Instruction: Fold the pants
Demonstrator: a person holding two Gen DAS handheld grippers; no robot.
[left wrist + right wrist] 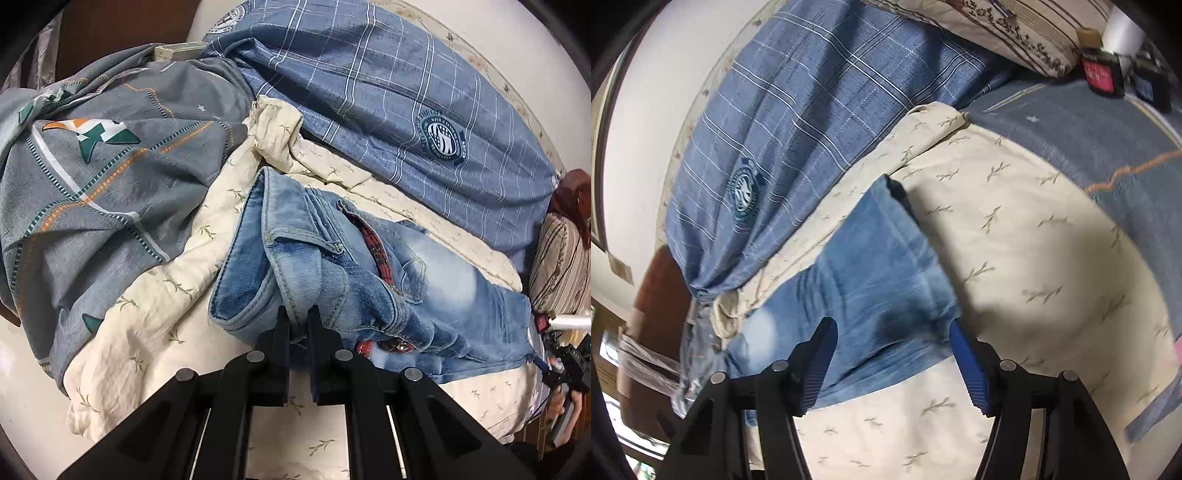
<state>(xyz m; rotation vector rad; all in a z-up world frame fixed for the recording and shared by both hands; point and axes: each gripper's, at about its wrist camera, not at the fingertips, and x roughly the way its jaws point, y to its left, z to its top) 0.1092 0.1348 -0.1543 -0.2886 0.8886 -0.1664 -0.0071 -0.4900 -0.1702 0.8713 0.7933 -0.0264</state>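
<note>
So our left tongs [299, 325] are pinched together on a bunched fold of the jeans [369, 266], right near the waistband end. From that grip the denim fans out toward 12 and 3 o'clock in the left wrist view, with a red patterned lining [376, 251] peeking out of the fly area and a pocket flap folded over at about 11 o'clock of the grip.

Our right tongs [892, 332] are spread wide apart with their blue pads [964, 354] showing, hovering over a leg of the jeans [879, 266]. That view is a bit blurry, so we can't tell if the pads actually touch the cloth. The leg runs away from the tongs toward 12 o'clock and ends in a straight hem.

The jeans are lying on a cream sheet with little leaf sprigs [1015, 258], which covers the bed. Further out in the left wrist view there's a grey quilt with orange and teal shapes [103, 177] at 10 o'clock and a blue plaid blanket with a round crest [369, 92] at 1 o'clock. Way out at 3 o'clock sits a striped pillow [561, 258]; in the right wrist view the same pillow [1015, 26] is up at 12 o'clock, past the plaid blanket [798, 110].
</note>
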